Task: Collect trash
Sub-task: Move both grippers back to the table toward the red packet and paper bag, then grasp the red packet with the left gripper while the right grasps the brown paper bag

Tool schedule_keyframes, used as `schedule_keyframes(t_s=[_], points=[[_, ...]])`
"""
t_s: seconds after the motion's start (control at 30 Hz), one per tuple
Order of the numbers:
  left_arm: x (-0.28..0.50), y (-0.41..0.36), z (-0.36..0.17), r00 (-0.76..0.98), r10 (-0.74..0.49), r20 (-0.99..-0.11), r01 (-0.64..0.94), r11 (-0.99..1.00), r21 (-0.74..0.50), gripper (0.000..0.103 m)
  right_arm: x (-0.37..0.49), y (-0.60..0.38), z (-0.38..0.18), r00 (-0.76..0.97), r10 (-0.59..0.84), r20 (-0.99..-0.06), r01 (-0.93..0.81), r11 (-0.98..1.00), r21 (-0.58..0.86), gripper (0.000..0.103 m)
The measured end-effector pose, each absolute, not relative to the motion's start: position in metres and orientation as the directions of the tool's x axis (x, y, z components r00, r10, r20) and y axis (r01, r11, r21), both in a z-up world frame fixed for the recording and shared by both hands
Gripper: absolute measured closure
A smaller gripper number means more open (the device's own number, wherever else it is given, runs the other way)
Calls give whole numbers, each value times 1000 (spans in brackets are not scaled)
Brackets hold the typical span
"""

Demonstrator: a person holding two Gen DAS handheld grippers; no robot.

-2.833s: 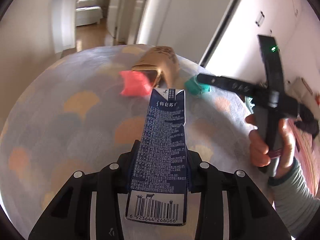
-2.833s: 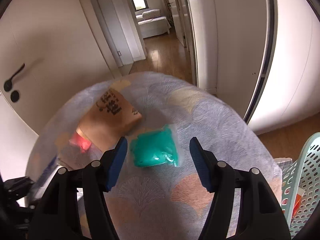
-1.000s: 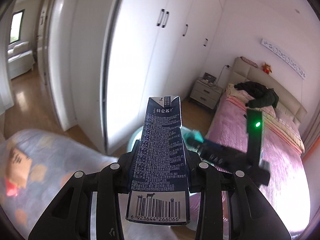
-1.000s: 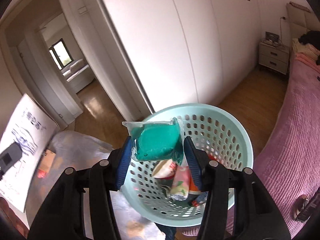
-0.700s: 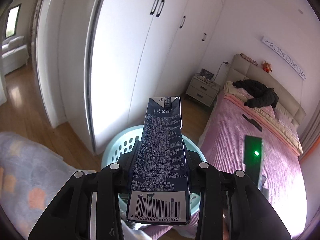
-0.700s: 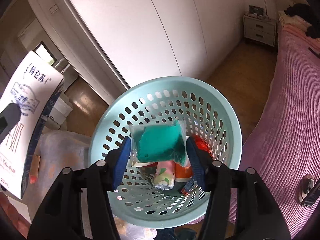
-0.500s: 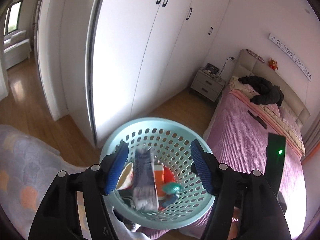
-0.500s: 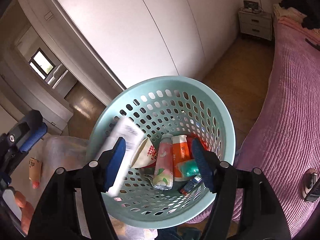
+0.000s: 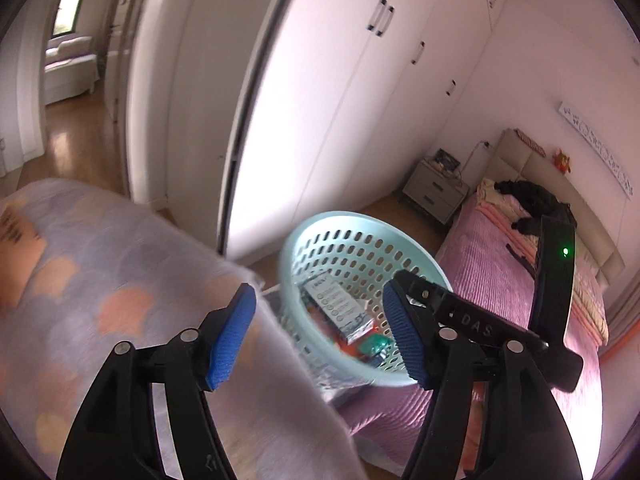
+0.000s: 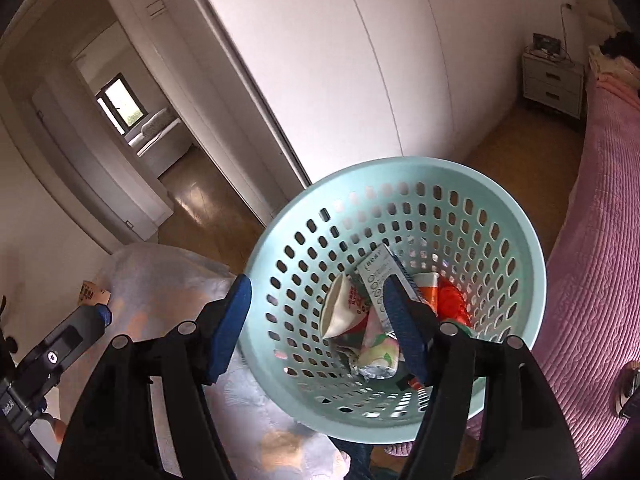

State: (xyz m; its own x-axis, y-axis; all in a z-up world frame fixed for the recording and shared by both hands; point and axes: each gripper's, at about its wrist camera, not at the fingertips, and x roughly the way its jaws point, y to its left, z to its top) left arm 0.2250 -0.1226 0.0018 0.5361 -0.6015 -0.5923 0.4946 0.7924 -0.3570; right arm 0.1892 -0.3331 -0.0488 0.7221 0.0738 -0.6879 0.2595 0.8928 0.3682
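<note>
left wrist: oblique, slightly blurred | right wrist: above | shared: basket [image 9: 360, 240] [image 10: 400, 184]

White wardrobe [image 9: 360, 80], pink bed [image 9: 500, 280], nightstand [image 10: 552, 80], patterned tablecloth [image 9: 100, 280]

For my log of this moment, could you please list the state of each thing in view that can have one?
left claw: open, empty.
right claw: open, empty, above the basket.
basket: upright, holding trash.
milk carton: lying in the basket.
green packet: lying in the basket.
wardrobe doors: closed.
</note>
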Motion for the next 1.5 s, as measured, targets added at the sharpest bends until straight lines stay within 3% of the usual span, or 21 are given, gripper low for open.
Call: schedule_keyframes(t_s=[0.2,0.33,0.47,0.57,0.8,0.93,1.07,1.13,1.27,1.5], points=[[213,-30,4,634,-524,-569,362,851,-380,37,204,-267,-31,735,147,-662,101,942,321,38],[214,33,9,721,-394,-570,246,914,-321,37,216,-217,-18,731,205,-650,-21,960,280,38],[230,85,6,739,-306,-600,145,942,-302,37,232,-171,-12,713,265,-650,-116,958,263,38],[251,110,-8,687,-331,-647,152,936,-318,37,247,-141,-8,694,312,-649,-173,947,271,38],[288,129,-34,640,-318,-700,118,940,-319,38,288,-94,-18,627,378,-681,-232,925,300,38],[302,121,-46,619,-277,-735,134,959,-248,39,305,-72,-24,595,399,-698,-253,917,308,38],[307,122,-49,632,-245,-735,125,969,-215,50,317,-47,-24,577,404,-710,-284,914,290,38],[308,122,-48,630,-253,-734,131,967,-221,63,324,-35,-25,564,412,-716,-295,910,292,38],[302,127,-50,628,-255,-735,125,966,-228,64,337,-15,-26,541,432,-722,-290,901,322,30],[272,141,-49,624,-236,-745,85,968,-235,64,353,16,-42,550,381,-743,-220,924,311,29]])
